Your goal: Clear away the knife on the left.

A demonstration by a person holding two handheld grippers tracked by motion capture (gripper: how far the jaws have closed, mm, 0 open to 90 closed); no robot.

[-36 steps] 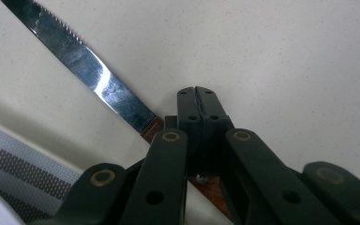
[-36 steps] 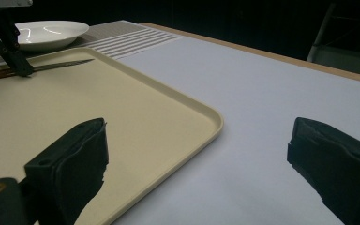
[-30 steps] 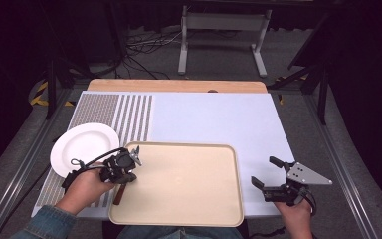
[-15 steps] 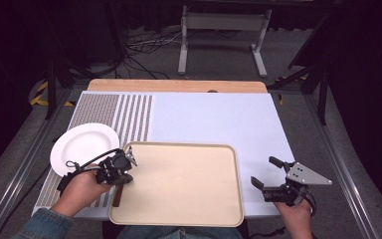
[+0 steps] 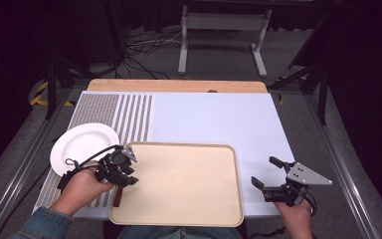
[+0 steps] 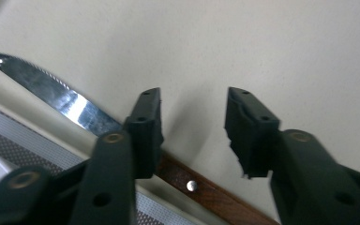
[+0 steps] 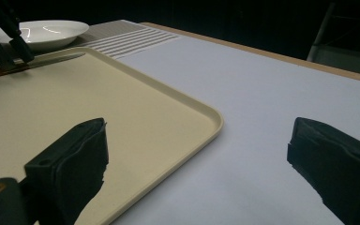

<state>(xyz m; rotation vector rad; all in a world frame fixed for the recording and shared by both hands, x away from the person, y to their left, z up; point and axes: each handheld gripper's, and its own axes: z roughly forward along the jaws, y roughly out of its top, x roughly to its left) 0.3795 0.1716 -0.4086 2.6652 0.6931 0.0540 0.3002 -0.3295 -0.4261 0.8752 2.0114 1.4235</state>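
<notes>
Releasing: left gripper (image 6: pixel 192 136) jaws just opened, nothing pinched | knife (image 6: pixel 65 103) lies on tray (image 5: pixel 179 219) left rim (handle overhanging) | placement likely done | right gripper (image 5: pixel 273 175) spread, idle

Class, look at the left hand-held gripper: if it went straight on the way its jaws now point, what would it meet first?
Probably the beige tray. The left hand-held gripper has just been opening; the knife lies behind its left jaw, with nothing between the jaws. Depth is hard to judge.
</notes>
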